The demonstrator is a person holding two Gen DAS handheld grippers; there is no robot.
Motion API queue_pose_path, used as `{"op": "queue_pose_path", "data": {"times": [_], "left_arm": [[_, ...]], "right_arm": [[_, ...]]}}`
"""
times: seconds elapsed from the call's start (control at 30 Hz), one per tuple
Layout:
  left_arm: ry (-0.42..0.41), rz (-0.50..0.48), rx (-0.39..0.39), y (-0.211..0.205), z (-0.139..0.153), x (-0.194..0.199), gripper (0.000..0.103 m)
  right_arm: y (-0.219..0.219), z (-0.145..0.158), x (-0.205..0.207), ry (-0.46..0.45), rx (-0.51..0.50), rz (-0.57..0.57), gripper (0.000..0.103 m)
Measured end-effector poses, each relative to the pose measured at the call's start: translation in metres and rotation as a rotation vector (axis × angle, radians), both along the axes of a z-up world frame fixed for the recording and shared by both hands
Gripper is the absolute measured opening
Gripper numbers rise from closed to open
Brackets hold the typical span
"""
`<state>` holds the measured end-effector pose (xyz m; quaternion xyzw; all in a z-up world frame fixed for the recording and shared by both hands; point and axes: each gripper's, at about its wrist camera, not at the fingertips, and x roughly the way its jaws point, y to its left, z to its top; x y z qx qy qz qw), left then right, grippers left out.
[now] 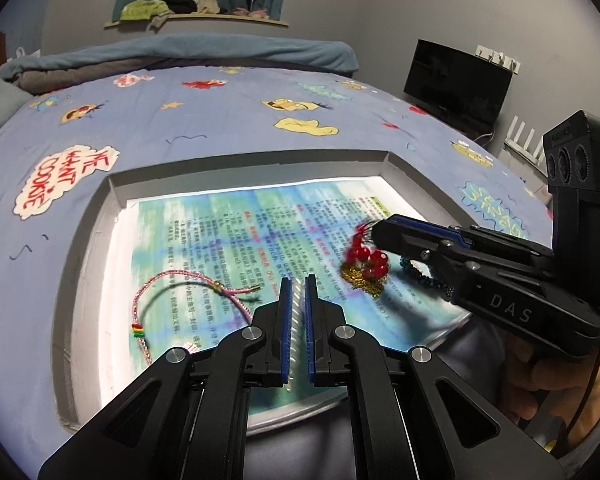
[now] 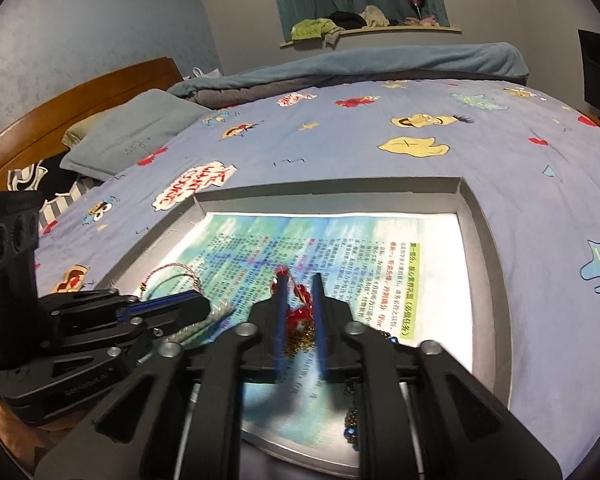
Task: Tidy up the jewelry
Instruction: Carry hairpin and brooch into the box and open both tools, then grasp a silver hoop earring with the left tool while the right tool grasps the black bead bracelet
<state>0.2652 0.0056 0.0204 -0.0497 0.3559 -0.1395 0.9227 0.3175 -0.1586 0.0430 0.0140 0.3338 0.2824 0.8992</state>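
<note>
1. Left tool point(image 1: 299, 280) hovers over the near part of the tray point(image 1: 100, 216), its blue pads point(image 1: 286, 312) almost together with only a thin slit between them and nothing gripped.
2. Right tool point(image 2: 300, 280) has its jaws parted; a red bead cluster point(image 2: 298, 316) with a gold chain point(image 2: 300, 342) lies between the pads, and no pad visibly presses on it.
3. In the left view this red and gold piece point(image 1: 366, 264) sits at the right tool's tip, on the printed sheet point(image 1: 220, 232) lining the tray.
4. A pink braided cord bracelet point(image 1: 172, 292) lies on the sheet's left side, well apart from the beads.
5. A blue beaded strand point(image 1: 420, 272) lies just beside the red cluster, partly under the right tool.
6. The tray rests on a bed with a blue cartoon cover point(image 1: 228, 120).
</note>
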Motion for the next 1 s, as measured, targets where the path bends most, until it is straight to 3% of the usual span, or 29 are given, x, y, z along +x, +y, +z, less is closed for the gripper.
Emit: {"op": "queue_pose_path", "data": {"times": [0.03,0.07,0.17,0.4,0.7,1.0], "left_arm": [[-0.004,0.003,-0.002,0.001,0.001,-0.002,0.011],[-0.009,0.005,-0.003,0.001,0.002,-0.003,0.014],[-0.026,0.013,-0.016,0.004,0.007,-0.008,0.016],[-0.072,0.035,-0.068,0.017,0.017,-0.026,0.041],[-0.1,0.038,-0.068,0.031,0.02,-0.06,0.042],[-0.106,0.083,-0.071,0.06,0.017,-0.083,0.044]], "right_arm": [[-0.001,0.0,0.0,-0.002,0.001,-0.002,0.037],[-0.002,0.001,-0.001,-0.007,0.002,-0.003,0.038],[-0.006,0.004,-0.008,-0.027,0.002,0.002,0.04],[-0.02,0.01,-0.029,-0.062,0.014,0.012,0.046],[-0.035,0.025,-0.074,-0.154,0.045,0.058,0.047],[-0.046,0.023,-0.092,-0.164,0.05,0.055,0.047]]}}
